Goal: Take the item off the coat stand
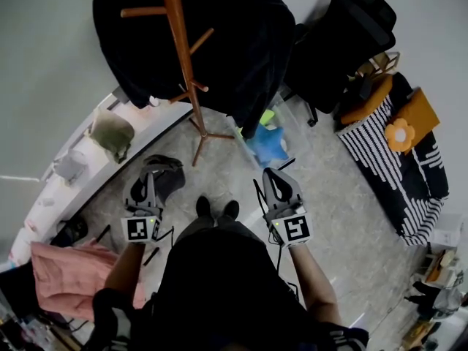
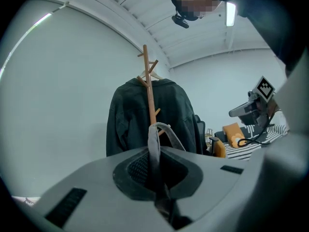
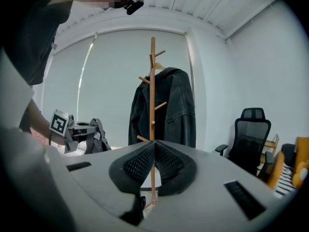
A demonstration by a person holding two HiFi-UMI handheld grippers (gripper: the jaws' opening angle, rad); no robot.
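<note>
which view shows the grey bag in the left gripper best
The right gripper view: the grey bag hangs side-on from the left gripper. The head view shows it from above, partly behind that gripper. The left gripper view shows only its strap, pinched between the jaws.

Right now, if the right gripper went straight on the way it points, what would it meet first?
Probably the coat stand's wooden pole, dead ahead of the shut right gripper; nothing shows between them, though depth is unclear.

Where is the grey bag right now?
In the head view the grey bag hangs by its strap from the left gripper, left of the coat stand.
</note>
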